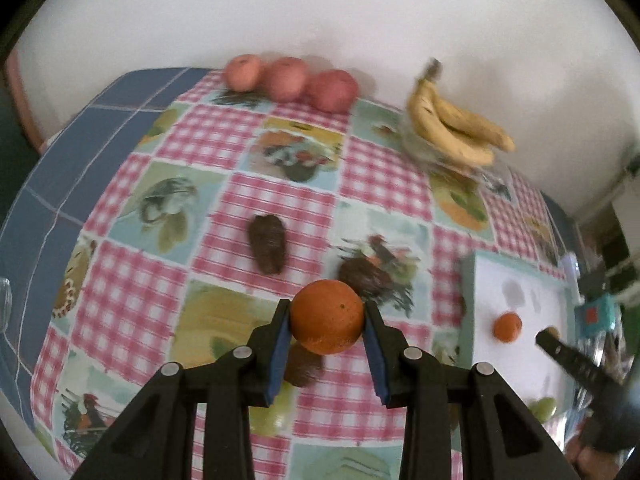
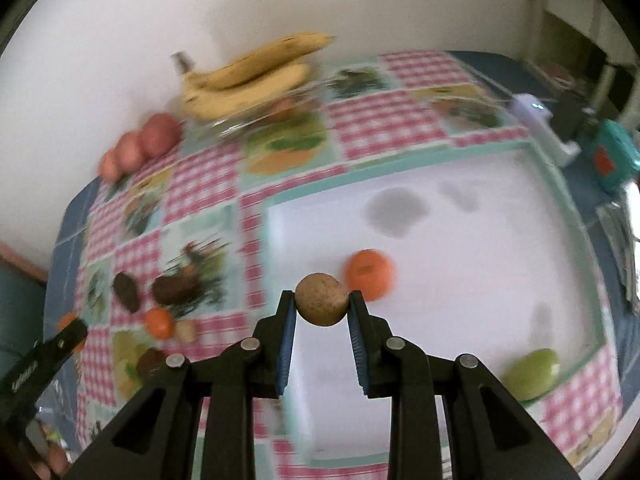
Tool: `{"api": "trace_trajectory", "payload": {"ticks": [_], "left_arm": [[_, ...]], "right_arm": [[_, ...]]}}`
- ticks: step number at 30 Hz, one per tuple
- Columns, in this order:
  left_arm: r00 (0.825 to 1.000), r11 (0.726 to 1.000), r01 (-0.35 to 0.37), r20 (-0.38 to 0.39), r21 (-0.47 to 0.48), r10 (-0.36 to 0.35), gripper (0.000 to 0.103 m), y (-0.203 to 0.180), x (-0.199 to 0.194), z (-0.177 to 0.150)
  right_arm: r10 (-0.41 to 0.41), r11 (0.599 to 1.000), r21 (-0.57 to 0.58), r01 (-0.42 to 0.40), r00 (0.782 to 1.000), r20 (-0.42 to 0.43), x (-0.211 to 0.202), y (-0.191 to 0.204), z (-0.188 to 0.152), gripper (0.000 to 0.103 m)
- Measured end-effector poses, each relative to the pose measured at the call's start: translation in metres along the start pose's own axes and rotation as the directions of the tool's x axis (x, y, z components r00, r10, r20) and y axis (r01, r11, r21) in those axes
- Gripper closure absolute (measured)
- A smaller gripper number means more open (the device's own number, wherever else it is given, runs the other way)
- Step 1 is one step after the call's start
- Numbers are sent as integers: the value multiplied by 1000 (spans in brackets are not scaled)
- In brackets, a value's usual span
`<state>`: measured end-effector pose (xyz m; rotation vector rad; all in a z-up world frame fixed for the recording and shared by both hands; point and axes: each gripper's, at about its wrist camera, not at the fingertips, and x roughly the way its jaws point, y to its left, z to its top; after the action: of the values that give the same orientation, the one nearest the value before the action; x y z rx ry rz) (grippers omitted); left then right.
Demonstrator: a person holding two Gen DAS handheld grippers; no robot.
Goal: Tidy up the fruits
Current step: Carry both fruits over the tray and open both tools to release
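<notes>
Fruits are being sorted on a pink-checked, fruit-printed tablecloth (image 1: 224, 216), with both hand-held tools loaded. The left gripper (image 1: 326, 322) is clamping a round orange fruit (image 1: 326, 316) between its blue pads, holding it above the cloth, left of a white tray with a mint-green rim (image 2: 400, 156). The right gripper (image 2: 321, 300) is pinching a small round tan-brown fruit (image 2: 321, 299) over that tray, near a smaller orange fruit (image 2: 369, 274) already lying on the white surface.

Judging by the tray's contents, the step in hand is setting both fruits down inside it. It would probably go best if each tool is lowered until its fruit is nearly touching the tray floor before the jaws part, since round fruit is likely to roll; a bare spot away from the orange fruit and the green oval fruit (image 2: 532, 374) at the near rim looks safest.

The left wrist view is showing what the right one is blurring: three reddish apples (image 1: 288, 80) in a row at the far edge, a bunch of yellow bananas (image 1: 452, 124) in a clear glass bowl, and a dark brown oblong fruit (image 1: 268, 244) still on the cloth. The right wrist view alone is revealing the tray's whole interior, plus another small orange fruit (image 2: 159, 322) waiting on the cloth.
</notes>
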<state>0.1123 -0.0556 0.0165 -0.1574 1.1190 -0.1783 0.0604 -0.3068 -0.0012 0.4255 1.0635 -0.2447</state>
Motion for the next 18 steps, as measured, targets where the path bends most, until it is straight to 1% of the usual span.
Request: {"api": "trace_trajectory", "payload": {"ticks": [5,6,9,11,13,15,18], "left_arm": [[999,993,24,-38,111,-20,66,-41,9,-17],[999,990,32,-45,134,-27,66,-50,11,-21],[996,976,70,-67,208,-57,66,-80,17,-32],[993,964,103,-83,246,-84,66,-98,22,-38],[990,949,126,-91,287,-104,66,-115,27,-45],[988,926,146,-99,348,-119,66,-135,33,-53],[985,900,169,-112,402,-135,66,-154,41,-65]], "right_arm": [[-75,992,103,76,997,-10,0,-53,4,76],[-97,987,127,98,995,-14,0,-67,6,76],[-141,976,167,142,990,-20,0,-91,8,76],[-163,967,194,163,987,-18,-2,-107,9,76],[-164,959,234,159,986,1,-6,-122,10,76],[-168,954,253,158,986,18,-10,-130,11,76],[-187,950,263,171,981,40,-14,-141,13,76]]}}
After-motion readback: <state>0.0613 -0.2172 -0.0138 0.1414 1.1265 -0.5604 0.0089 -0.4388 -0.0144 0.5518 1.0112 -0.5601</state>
